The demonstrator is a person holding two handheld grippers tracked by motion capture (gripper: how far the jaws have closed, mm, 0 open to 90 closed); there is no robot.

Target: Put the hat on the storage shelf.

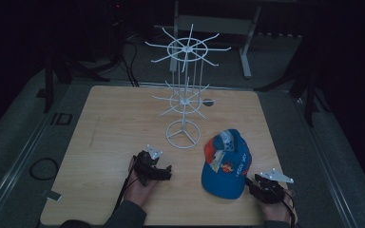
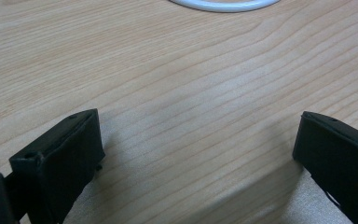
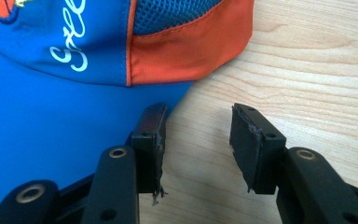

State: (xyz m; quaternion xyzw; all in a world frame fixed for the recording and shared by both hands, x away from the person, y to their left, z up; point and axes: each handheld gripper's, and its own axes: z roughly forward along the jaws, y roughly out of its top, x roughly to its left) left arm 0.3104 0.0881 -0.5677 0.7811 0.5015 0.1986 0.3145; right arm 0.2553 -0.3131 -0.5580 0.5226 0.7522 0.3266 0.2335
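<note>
A blue cap with orange panels lies on the wooden table, its brim toward the front edge. A white wire display stand rises at mid-table, with spoke hooks on two tiers and a ring base. My right gripper rests just right of the brim and is open; in the right gripper view its left jaw touches the edge of the cap, with bare wood between the jaws. My left gripper lies on the table left of the cap, open wide over bare wood, and the stand's ring base is ahead of it.
A small dark disc sits on the table behind the stand. Beyond the table stand dark tripod legs, cables and a grey desk frame. A cable loop lies on the floor to the left.
</note>
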